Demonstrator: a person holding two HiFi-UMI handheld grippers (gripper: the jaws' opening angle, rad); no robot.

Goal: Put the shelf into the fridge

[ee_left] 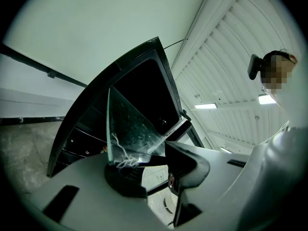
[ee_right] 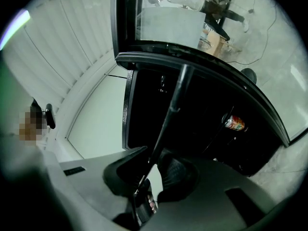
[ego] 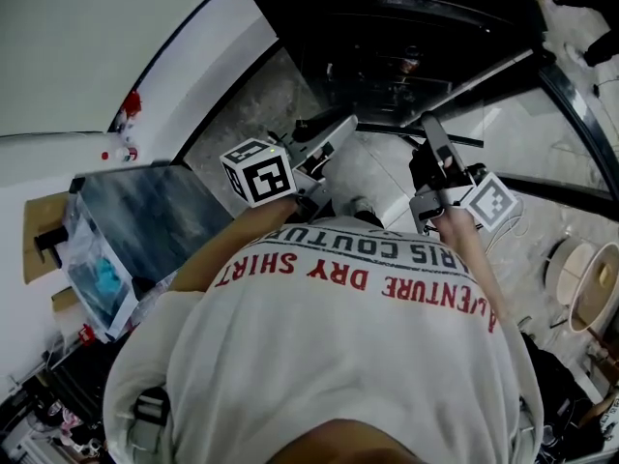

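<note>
You stand at the open fridge (ego: 406, 37) with the glass shelf (ee_left: 130, 124) carried between both tools, its far edge pointing into the dark cabinet and not yet seated. The left gripper (ee_left: 154, 162) has its jaws clenched on the near edge of the pane; the right gripper (ee_right: 150, 170) pinches the opposite rim, seen edge-on. Each grip covers only a thin strip of smooth glass, so uneven lifting could tilt the shelf, let it slip, or knock a corner against the frame near the can (ee_right: 235, 123).
</note>
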